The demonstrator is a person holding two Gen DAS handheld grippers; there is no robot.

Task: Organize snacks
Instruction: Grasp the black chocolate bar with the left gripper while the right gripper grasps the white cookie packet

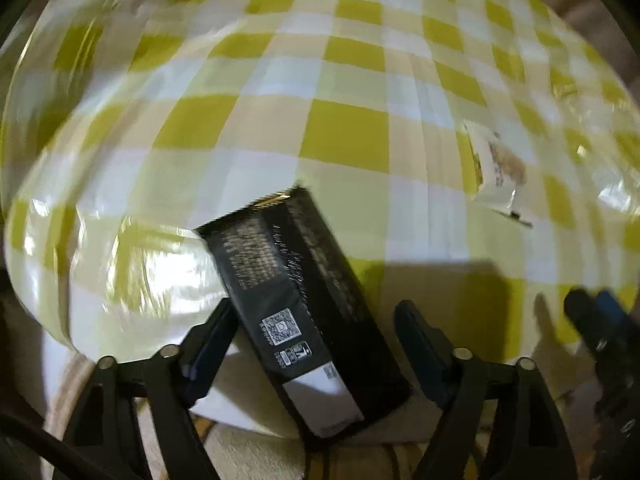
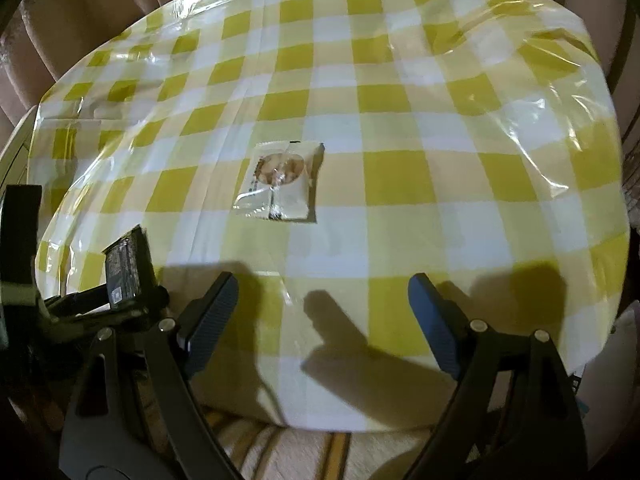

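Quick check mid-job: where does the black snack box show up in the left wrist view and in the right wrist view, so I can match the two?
Left wrist: black box sits low centre, tilted, between the left gripper fingers at the table's near edge.
Right wrist: same box is at the lower left, small, beside the left gripper.
Shared landmark: the white snack packet lying on the yellow checked tablecloth.

Your left wrist view is smeared with motion blur, while the right stays fairly sharp. Glare streaks the glossy cover on the surface (image 2: 400, 120), and hard tongs shadows fall across its near edge. Fisheye bending darkens both frames' corners.
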